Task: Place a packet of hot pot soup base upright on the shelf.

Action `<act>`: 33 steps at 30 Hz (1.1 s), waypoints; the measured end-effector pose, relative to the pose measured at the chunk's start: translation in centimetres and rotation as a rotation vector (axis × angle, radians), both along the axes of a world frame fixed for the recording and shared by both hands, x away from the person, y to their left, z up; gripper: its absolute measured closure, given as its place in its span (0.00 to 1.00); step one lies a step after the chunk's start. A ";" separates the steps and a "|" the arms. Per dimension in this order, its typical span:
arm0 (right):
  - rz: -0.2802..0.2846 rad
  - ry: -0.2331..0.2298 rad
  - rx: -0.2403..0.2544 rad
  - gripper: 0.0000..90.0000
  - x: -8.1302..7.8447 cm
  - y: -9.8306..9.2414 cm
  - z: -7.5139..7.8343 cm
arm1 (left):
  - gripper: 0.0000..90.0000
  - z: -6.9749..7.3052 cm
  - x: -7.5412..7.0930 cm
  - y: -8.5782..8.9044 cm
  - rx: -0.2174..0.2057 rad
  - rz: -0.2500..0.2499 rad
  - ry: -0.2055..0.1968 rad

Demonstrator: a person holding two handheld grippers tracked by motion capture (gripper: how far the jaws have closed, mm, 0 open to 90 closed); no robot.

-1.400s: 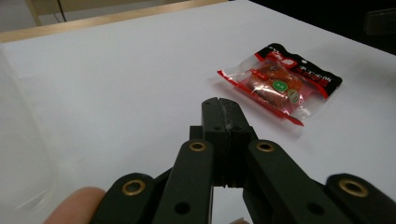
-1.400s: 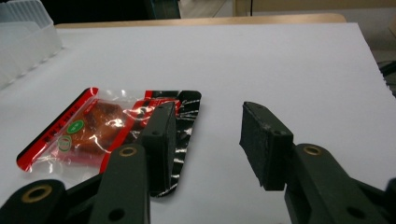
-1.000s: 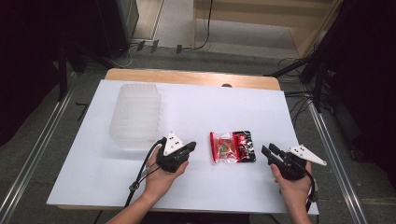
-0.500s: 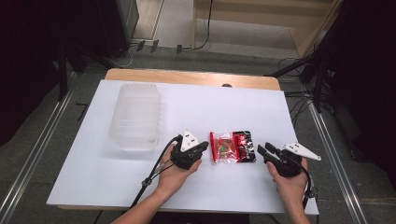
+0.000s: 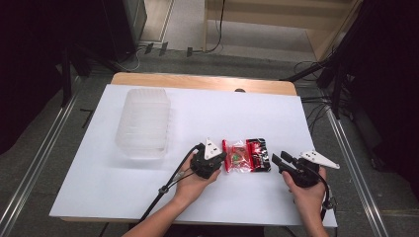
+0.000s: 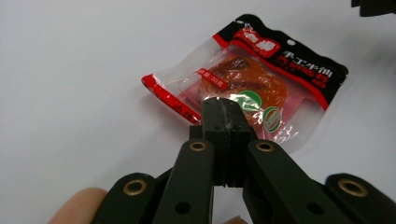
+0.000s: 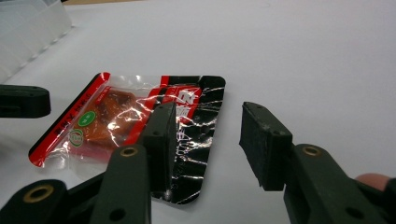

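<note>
A snack packet (image 5: 245,155) lies flat on the white table (image 5: 197,108), clear and red at its left end and black at its right; it holds an orange-brown piece (image 6: 243,77). My left gripper (image 5: 221,159) is shut, and its closed tips (image 6: 224,112) sit at the packet's red-edged end (image 6: 163,95); whether they touch it I cannot tell. My right gripper (image 5: 277,159) rests just right of the packet's black end (image 7: 196,140). Its jaws have just been opening and stand apart (image 7: 208,116), with only the packet's black corner reaching into the gap and neither pad pressing on it.
A stack of clear plastic trays (image 5: 144,121) stands at the table's left, behind the left hand. A wooden strip (image 5: 202,81) runs along the far edge. Cables trail from both grippers toward the near edge.
My left gripper has moved right across the table, from beside the tray stack to the packet's left end. The right hand has stayed where it was.
</note>
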State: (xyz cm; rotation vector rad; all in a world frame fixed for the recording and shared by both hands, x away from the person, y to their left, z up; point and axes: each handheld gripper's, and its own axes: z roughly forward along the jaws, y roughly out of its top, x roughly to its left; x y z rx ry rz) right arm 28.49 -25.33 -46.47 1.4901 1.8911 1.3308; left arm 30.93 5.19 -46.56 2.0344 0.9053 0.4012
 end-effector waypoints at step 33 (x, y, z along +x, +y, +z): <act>0.005 0.039 0.041 0.57 -0.2 0.3 -0.1 | 1.00 -1.2 0.4 -1.1 0.087 0.019 0.076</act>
